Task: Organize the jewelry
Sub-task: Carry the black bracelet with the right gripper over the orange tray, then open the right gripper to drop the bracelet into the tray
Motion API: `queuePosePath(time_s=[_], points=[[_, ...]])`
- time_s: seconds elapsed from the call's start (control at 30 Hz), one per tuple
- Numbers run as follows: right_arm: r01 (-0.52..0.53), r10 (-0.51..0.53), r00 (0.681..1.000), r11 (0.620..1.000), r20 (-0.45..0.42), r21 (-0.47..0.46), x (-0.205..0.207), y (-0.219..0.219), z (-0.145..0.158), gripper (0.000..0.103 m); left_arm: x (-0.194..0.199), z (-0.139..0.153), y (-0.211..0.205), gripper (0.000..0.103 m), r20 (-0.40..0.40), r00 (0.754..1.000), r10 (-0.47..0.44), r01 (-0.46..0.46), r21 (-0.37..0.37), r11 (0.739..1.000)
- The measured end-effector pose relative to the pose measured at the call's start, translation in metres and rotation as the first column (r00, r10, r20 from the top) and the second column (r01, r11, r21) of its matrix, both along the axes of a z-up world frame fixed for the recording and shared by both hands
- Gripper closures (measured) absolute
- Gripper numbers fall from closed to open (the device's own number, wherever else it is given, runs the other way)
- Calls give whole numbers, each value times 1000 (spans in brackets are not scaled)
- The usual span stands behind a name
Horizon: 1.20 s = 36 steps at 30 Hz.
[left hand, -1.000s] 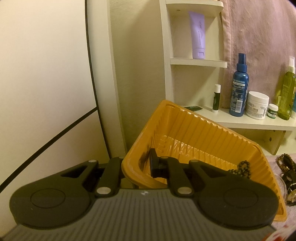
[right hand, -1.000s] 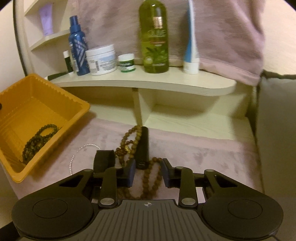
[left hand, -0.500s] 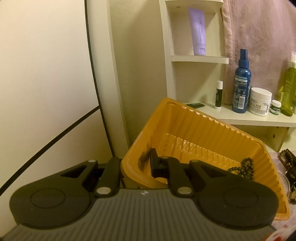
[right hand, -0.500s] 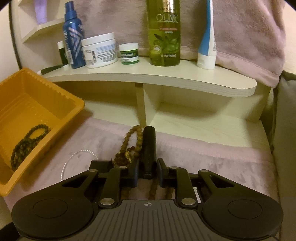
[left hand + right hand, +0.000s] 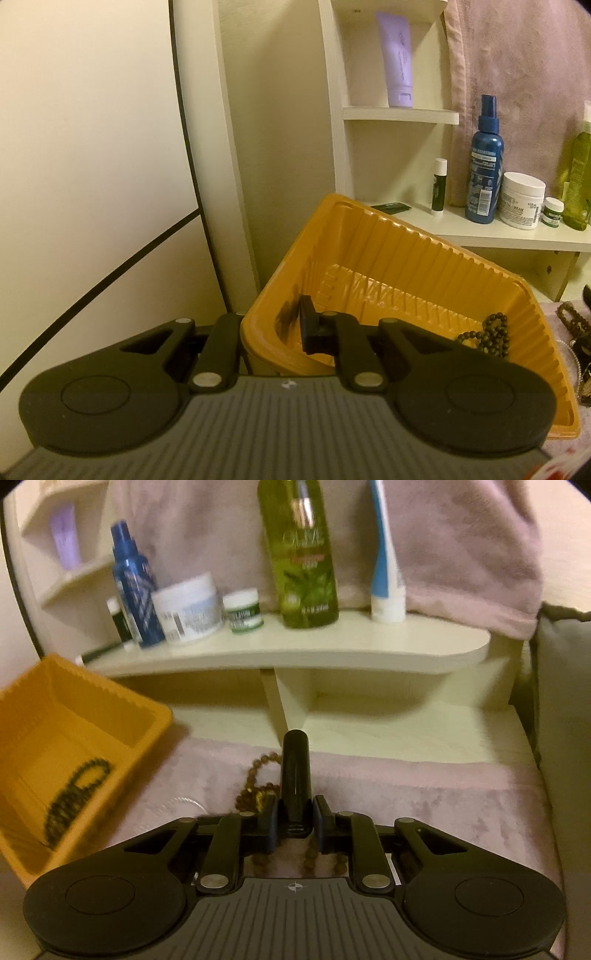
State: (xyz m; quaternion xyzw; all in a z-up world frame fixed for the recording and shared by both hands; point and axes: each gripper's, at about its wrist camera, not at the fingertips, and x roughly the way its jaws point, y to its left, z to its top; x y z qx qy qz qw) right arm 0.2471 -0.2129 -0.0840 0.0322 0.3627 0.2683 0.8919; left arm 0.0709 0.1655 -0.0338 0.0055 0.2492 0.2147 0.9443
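My left gripper (image 5: 271, 323) is shut on the near left wall of the orange ribbed tray (image 5: 406, 243), one finger outside and one inside, and the tray sits tilted. A dark bead bracelet (image 5: 487, 334) lies in the tray's right corner, also visible from the right wrist (image 5: 74, 794). My right gripper (image 5: 294, 823) is shut on a black cylinder (image 5: 294, 771) that sticks out forward between the pads. Beneath it, a brown bead necklace (image 5: 258, 775) and a thin silver chain (image 5: 188, 802) lie on the pink cloth (image 5: 424, 786). The tray (image 5: 122, 701) stands to the left.
A cream shelf (image 5: 332, 653) behind carries a blue spray bottle (image 5: 135, 590), a white jar (image 5: 188, 609), a small green-labelled jar (image 5: 245, 611), a green bottle (image 5: 304, 554) and a blue-white tube (image 5: 386, 565). A pink towel (image 5: 461, 546) hangs behind. A grey cushion (image 5: 565, 738) borders the right.
The right gripper's jaws have come together onto the black cylinder, which now stands out above the necklace. The left gripper keeps its hold on the tray wall.
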Motion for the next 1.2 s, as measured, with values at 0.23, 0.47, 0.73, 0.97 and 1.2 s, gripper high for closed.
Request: queuePosePath(time_s=[0.23, 0.47, 0.73, 0.97, 1.2], points=[[-72, 70, 997, 987, 15, 144, -16, 16, 32, 83, 3, -1, -1, 90, -12, 1000, 12, -12, 7, 1000], [-228, 234, 972, 949, 2, 219, -31, 78, 41, 83, 6, 0, -1, 90, -20, 1000, 15, -15, 10, 1000], [-280, 290, 957, 944, -32, 172, -39, 129, 25, 83, 5, -1, 0, 90, -20, 1000, 13, -13, 8, 1000], [-296, 299, 954, 942, 3, 160, -53, 140, 27, 75, 4, -2, 0, 90, -21, 1000, 12, -12, 6, 1000], [-169, 161, 986, 961, 53, 217, -75, 81, 45, 68, 4, -2, 0, 90, -21, 1000, 13, -13, 5, 1000]])
